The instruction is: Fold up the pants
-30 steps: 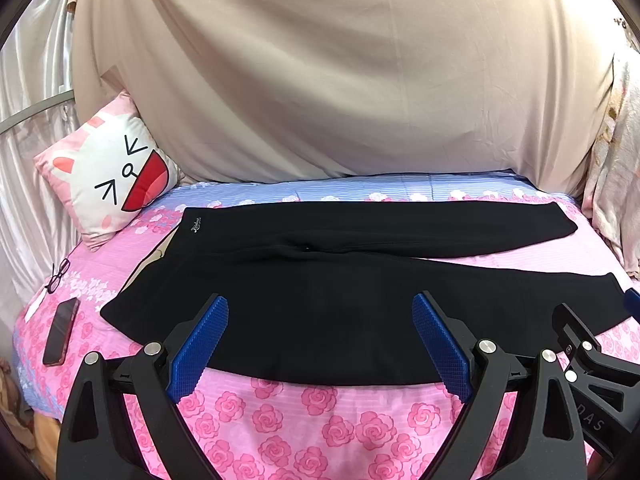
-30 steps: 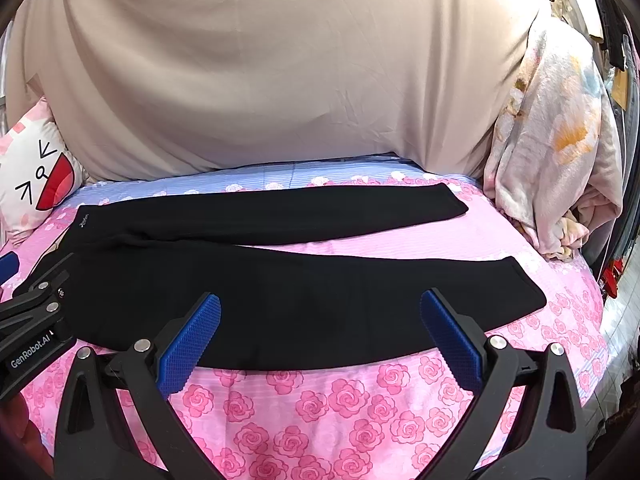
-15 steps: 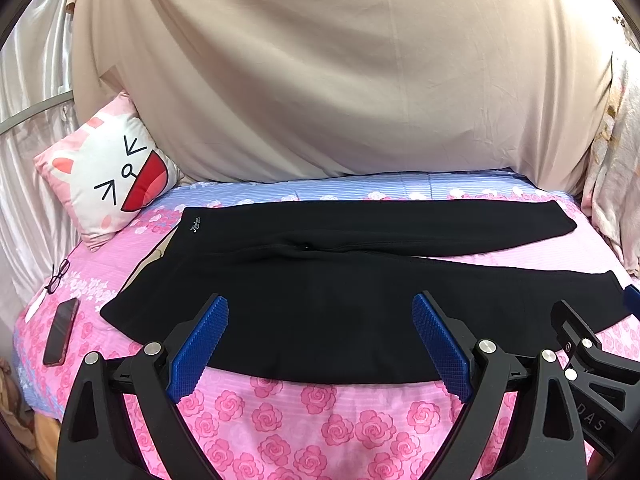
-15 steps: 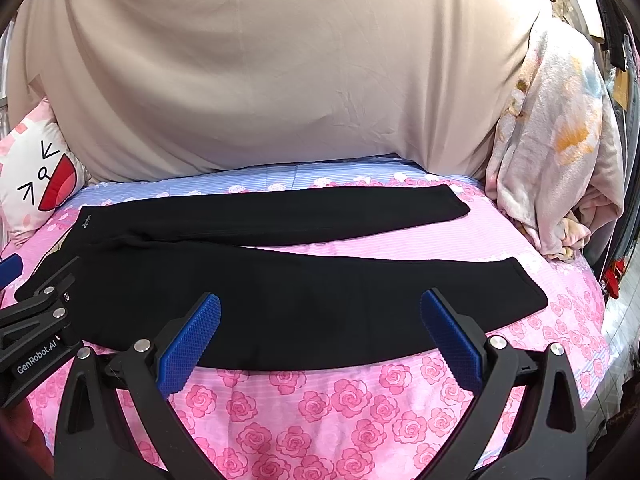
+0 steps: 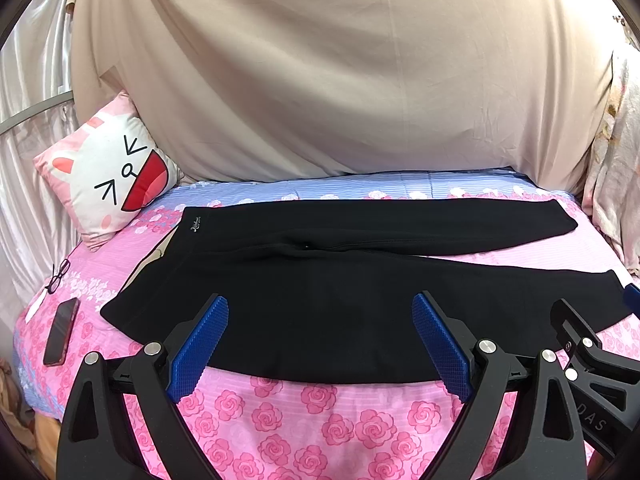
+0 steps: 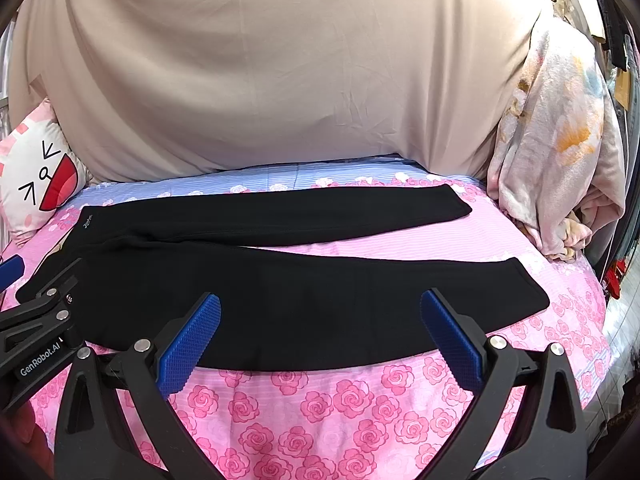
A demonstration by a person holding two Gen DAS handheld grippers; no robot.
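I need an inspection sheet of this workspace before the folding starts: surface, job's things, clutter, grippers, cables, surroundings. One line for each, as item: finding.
Surface: bed with a pink rose sheet, blue-striped at the far side.
Job's things: black pants lying flat and unfolded, waistband to the left, both legs stretched to the right with a gap between them.
Clutter: phone and glasses near the left edge; cat-face pillow at the far left corner.
Grippers: left gripper and right gripper both open, empty, at the near edge of the pants.
Cables: nothing seen.
Surroundings: beige cloth hung behind the bed; floral blanket piled at the right.
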